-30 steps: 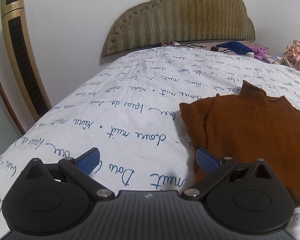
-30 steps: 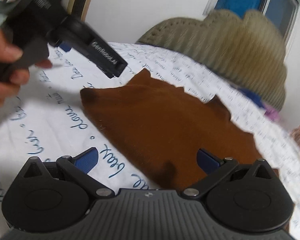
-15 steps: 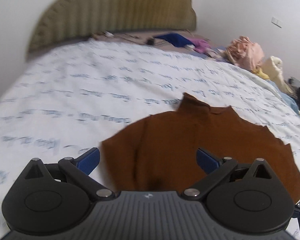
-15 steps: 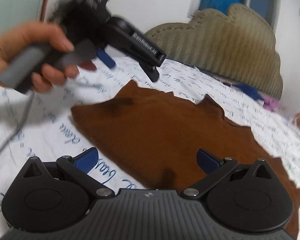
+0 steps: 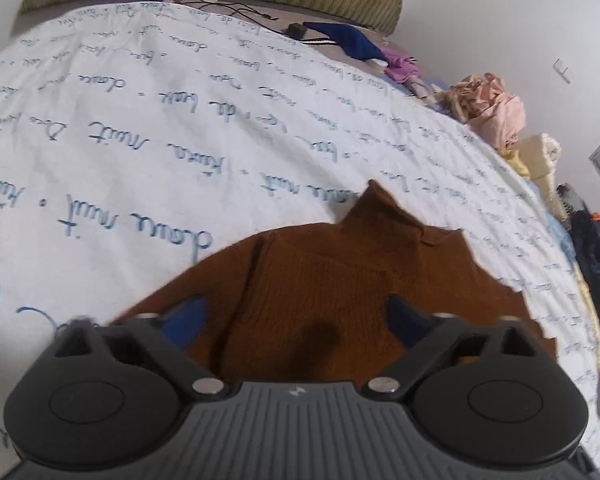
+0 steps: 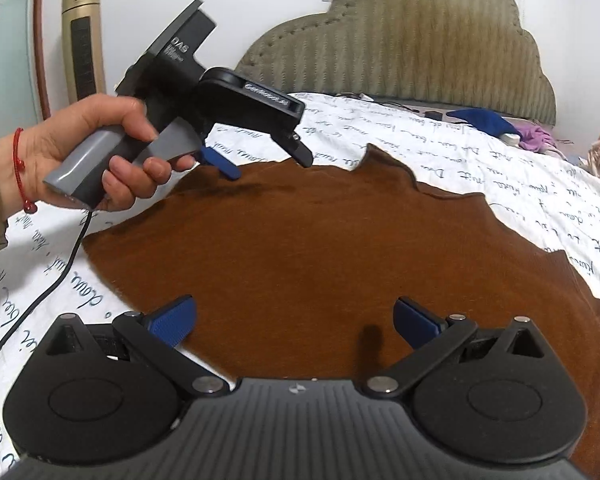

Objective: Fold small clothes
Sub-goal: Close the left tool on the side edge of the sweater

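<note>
A small rust-brown sweater [image 5: 340, 280] lies flat on the white bedsheet with blue script [image 5: 140, 120], its high collar pointing away. It fills the middle of the right wrist view [image 6: 320, 248]. My left gripper [image 5: 296, 320] is open and empty, hovering above the sweater's near left part. In the right wrist view the left gripper [image 6: 268, 164] hangs over the sweater's far left edge, held by a hand. My right gripper [image 6: 296, 320] is open and empty above the sweater's near edge.
A padded olive headboard [image 6: 420, 52] stands at the back. A blue garment [image 5: 348, 42], purple cloth [image 5: 400, 66] and a pink crumpled pile [image 5: 492, 108] lie along the bed's far right side. A gold tower fan [image 6: 82, 52] stands at left. A black cable [image 6: 48, 288] trails across the sheet.
My left gripper has swung right and come over the sweater from the bare sheet. My right gripper has moved a little further over the sweater's near edge. Both stayed open.
</note>
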Available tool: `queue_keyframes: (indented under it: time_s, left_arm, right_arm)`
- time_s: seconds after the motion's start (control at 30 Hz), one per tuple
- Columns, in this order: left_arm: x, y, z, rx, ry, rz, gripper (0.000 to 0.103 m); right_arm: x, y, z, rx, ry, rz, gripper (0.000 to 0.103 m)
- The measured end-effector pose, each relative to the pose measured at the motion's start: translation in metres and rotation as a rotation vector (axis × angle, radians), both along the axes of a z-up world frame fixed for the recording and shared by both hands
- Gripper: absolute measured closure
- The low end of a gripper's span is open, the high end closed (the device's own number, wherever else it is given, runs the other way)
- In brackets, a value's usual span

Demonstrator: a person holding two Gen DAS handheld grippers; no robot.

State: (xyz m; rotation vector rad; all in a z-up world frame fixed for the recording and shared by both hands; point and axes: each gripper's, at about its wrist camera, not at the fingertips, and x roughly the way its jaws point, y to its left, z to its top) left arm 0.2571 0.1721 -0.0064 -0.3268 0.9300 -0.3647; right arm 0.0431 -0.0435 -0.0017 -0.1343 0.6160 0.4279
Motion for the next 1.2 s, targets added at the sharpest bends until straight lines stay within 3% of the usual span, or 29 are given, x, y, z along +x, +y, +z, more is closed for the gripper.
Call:
queue_keyframes:
  time_s: [0.13, 0.2, 0.23, 0.3, 0.4, 0.67, 0.8, 1.0, 1.2]
  left_arm:
    - [0.002, -0.009, 0.003, 0.055, -0.014, -0.024, 0.048]
    - [0.006, -0.010, -0.001, 0.060, 0.011, -0.019, 0.070]
    - [0.007, -0.010, -0.003, 0.065, 0.015, -0.014, 0.073]
    - [0.006, -0.012, -0.003, 0.092, 0.002, -0.010, 0.092]
    - [-0.001, -0.012, 0.002, 0.124, -0.035, 0.012, 0.097]
    - [-0.013, 0.003, 0.012, 0.261, -0.127, 0.152, 0.099]
    - [-0.007, 0.001, -0.002, 0.421, -0.126, 0.199, 0.103]
    - [-0.020, 0.010, 0.015, 0.314, -0.136, 0.183, 0.102]
    - [-0.038, 0.006, 0.023, 0.375, -0.119, 0.158, 0.098]
  right_arm:
    - [0.006, -0.008, -0.005, 0.036, 0.043, -0.029, 0.000]
    - [0.009, -0.010, -0.007, 0.052, 0.059, -0.041, 0.000]
    - [0.008, -0.010, -0.008, 0.057, 0.061, -0.042, 0.000]
    - [0.006, -0.009, -0.008, 0.059, 0.061, -0.040, 0.000]
    - [0.005, -0.008, -0.008, 0.054, 0.063, -0.037, 0.000]
    - [0.011, -0.001, -0.004, 0.060, 0.082, -0.019, 0.000]
    - [0.012, 0.005, -0.007, 0.051, 0.098, -0.005, 0.000]
    - [0.015, 0.007, -0.011, 0.024, 0.114, -0.006, 0.000]
    - [0.010, 0.011, -0.006, 0.038, 0.098, -0.003, 0.000]
